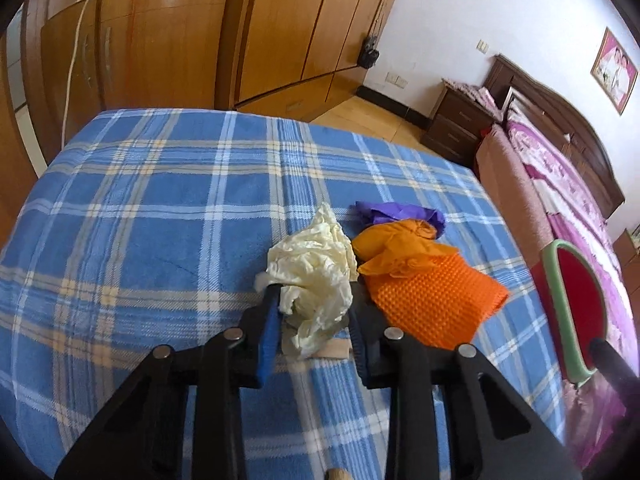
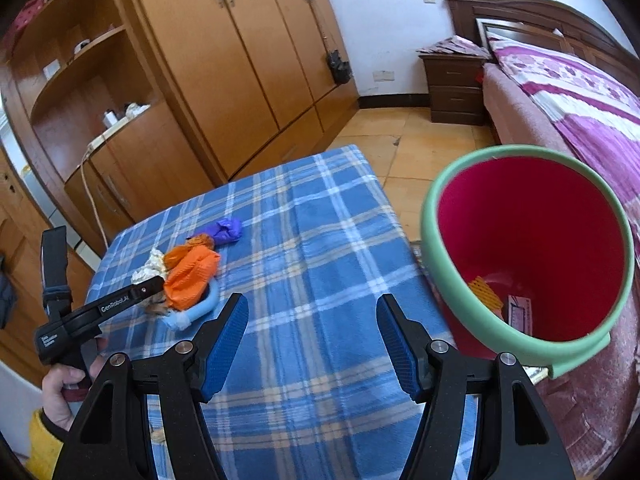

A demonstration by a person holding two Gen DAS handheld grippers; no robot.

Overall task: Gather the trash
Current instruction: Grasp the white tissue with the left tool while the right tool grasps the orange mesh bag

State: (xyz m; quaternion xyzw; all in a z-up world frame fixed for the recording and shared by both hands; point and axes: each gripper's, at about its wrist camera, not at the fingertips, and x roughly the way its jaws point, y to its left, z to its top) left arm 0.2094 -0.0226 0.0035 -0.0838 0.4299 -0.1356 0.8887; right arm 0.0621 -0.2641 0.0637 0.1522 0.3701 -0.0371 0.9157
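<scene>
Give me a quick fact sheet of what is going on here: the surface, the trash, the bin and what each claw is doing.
surface: blue plaid cloth
trash pile: cream glove, orange glove, purple wad
bin: red bin with green rim, beside the table, some scraps inside
left gripper: closed on the cream glove
right gripper: open, nothing between its fingers

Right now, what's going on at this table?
A person is clearing trash off a table covered with a blue plaid cloth, one handheld gripper in each hand. The left gripper has its fingers around a crumpled cream glove, pads pressing its sides. An orange glove and a purple piece lie beside it. The right gripper is open and empty, over the cloth. The red bin with a green rim, right of the table, already holds a few scraps.
</scene>
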